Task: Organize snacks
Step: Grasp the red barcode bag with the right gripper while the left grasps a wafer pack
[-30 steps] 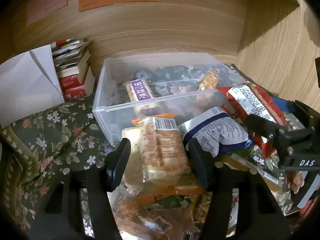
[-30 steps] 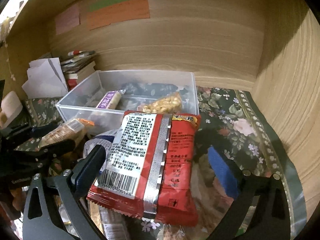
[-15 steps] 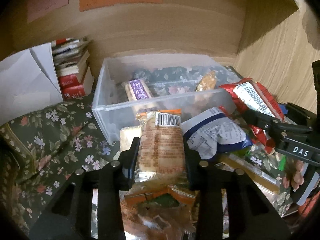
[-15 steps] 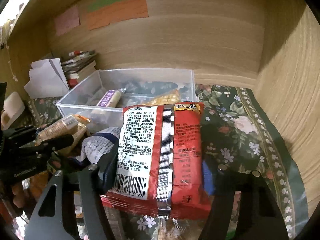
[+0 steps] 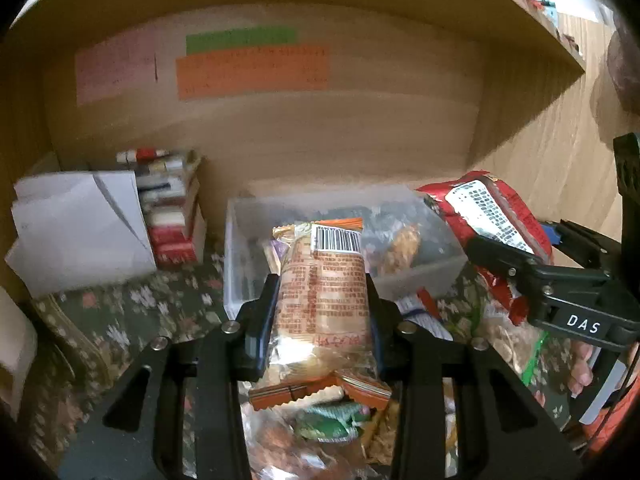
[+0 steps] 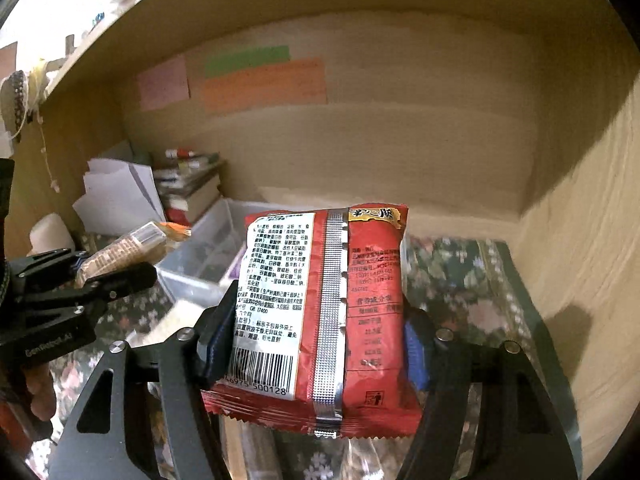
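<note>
My left gripper [image 5: 322,312] is shut on an orange cracker packet [image 5: 322,296] and holds it up in front of the clear plastic bin [image 5: 444,258]. My right gripper [image 6: 316,320] is shut on a red noodle packet [image 6: 360,320] and holds it lifted, right of the bin [image 6: 192,276]. The red packet [image 5: 496,216] and right gripper also show in the left wrist view, the cracker packet [image 6: 120,254] in the right wrist view. Small snacks lie inside the bin. A heap of loose snacks [image 5: 328,420] lies below the left gripper.
The floral cloth [image 6: 472,280] covers the shelf floor. A stack of books [image 5: 168,208] and white folded papers [image 5: 80,228] stand at the back left. Wooden walls close the back and right, with coloured paper labels [image 5: 252,68] on the back wall.
Both grippers closed on their packets and lifted them off the heap. The views now tilt higher toward the back wall.
</note>
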The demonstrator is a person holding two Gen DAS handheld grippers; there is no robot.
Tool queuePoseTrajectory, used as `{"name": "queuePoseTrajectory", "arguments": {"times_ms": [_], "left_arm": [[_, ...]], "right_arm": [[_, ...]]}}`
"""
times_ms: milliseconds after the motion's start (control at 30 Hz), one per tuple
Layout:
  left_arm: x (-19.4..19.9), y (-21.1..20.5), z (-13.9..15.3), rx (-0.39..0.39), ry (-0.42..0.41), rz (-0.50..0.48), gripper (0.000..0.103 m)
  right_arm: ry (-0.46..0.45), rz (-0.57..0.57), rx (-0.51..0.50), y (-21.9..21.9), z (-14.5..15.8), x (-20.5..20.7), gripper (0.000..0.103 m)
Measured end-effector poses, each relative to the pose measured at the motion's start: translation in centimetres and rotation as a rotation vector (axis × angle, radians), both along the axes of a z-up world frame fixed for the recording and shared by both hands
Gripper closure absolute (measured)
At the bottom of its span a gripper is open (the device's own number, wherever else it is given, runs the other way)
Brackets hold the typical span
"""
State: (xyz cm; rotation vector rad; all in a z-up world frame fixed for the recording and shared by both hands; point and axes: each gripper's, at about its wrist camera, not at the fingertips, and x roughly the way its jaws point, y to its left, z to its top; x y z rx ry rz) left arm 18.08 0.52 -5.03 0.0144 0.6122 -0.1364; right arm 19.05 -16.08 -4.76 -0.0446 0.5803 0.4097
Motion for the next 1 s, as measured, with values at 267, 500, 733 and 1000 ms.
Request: {"name": "queuePoseTrajectory", "arguments": {"times_ms": [267,500,733,1000], "left_arm": [[2.1,1.0,2.2,-0.004,-0.033,0.027,0.066],[5.4,2.4,1.6,-0.018,0.019,0.053,0.066],[8.3,3.0,-0.4,0.002,0.075,0.072,0.065],[10.8,3.4,-2.5,-0.002,0.139,0.063,0.065]], "right_arm": [[-0.038,0.003,-0.015,1.6,1.6,2.4,0.039],[-0.017,0.013,-0.043,2.9,1.4,5.2,0.039],[0.045,0.028,-0.084,4.3,0.0,7.8,0.039],[0.168,0.053,-0.104,4.8,-2.4,10.2,0.038]]}}
